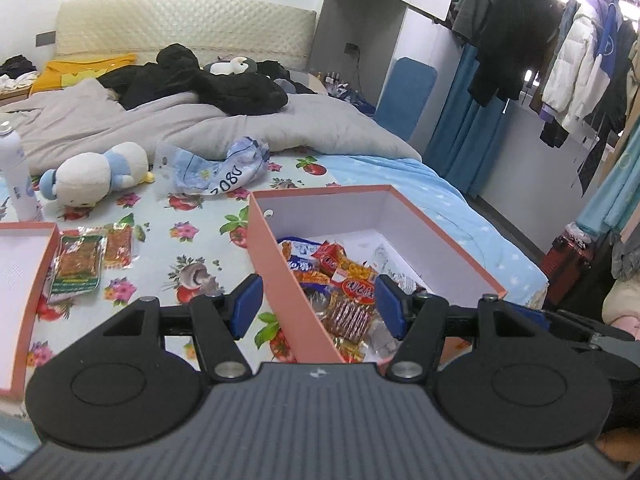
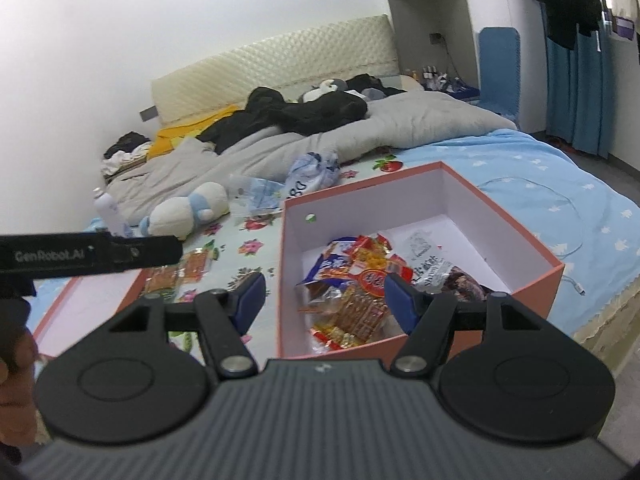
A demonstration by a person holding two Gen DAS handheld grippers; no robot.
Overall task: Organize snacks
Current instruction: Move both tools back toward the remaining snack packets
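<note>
The pink box (image 1: 276,280) sits on the bed (image 1: 188,236), in the middle of both views, with its top off. A pile of snack packets (image 1: 344,280) lies in its near corner. Two more packets (image 1: 94,258) lie flat on the flowery sheet at the left of the left wrist view, just beside the pink lid (image 1: 30,276).

The left gripper (image 1: 316,306) has its jaws apart, with nothing between them. One blue finger hangs outside the box wall, the other over the pile. The right gripper (image 2: 324,300) is open too and holds nothing; it hangs above the near end of the box.

The next job is probably to fetch the two loose packets. The left gripper is nearer to them, so it looks like the better one to use. It should go to the left, come down with the jaws wide, and pinch one packet by its edge, since a flat packet is hard to grab from on top. The plastic may be slippery, so squeeze firmly. The soft toy (image 1: 100,172) and the white bottle (image 1: 16,176) are well apart from them, so they should not get in the way.
</note>
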